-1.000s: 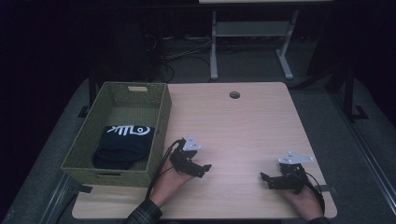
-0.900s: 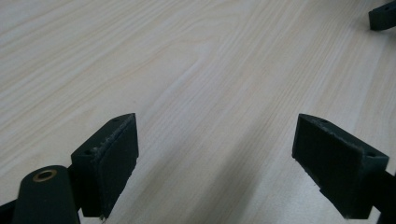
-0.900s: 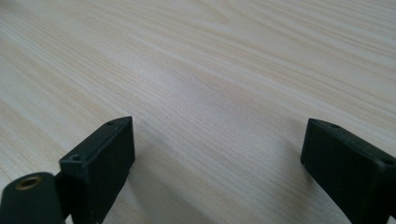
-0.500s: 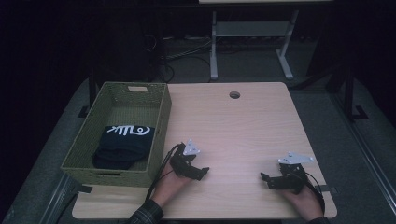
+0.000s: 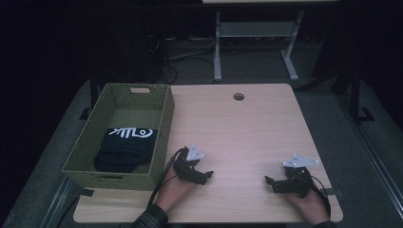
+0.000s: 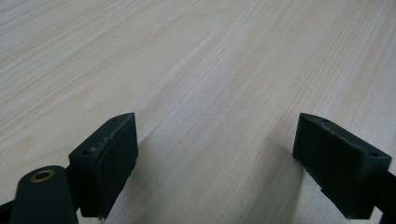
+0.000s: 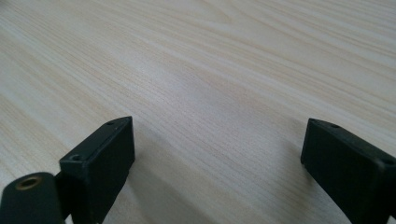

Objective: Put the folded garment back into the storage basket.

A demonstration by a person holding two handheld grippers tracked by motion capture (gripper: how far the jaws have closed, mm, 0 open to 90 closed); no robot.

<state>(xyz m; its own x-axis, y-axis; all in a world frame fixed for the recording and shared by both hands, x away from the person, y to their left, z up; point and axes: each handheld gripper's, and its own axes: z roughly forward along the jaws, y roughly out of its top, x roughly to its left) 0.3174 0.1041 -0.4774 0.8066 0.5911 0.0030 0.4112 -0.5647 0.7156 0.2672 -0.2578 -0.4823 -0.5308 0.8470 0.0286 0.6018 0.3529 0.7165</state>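
Note:
My left gripper rests low on the light wooden table, just right of the woven green basket. In the left gripper view its jaws stand wide apart around bare wood, so the left gripper is open and empty. My right gripper lies near the table's front right and points left. The right gripper view shows the right gripper open too, nothing between its fingers. Inside the basket lies a folded black garment with a white print.
A round cable hole sits near the table's far edge. Beyond the table stands a white metal frame with cables on the dark floor. Cables trail from both grippers toward the front edge.
My left gripper has slid a little toward the front edge, away from the basket. The right gripper has hardly moved.

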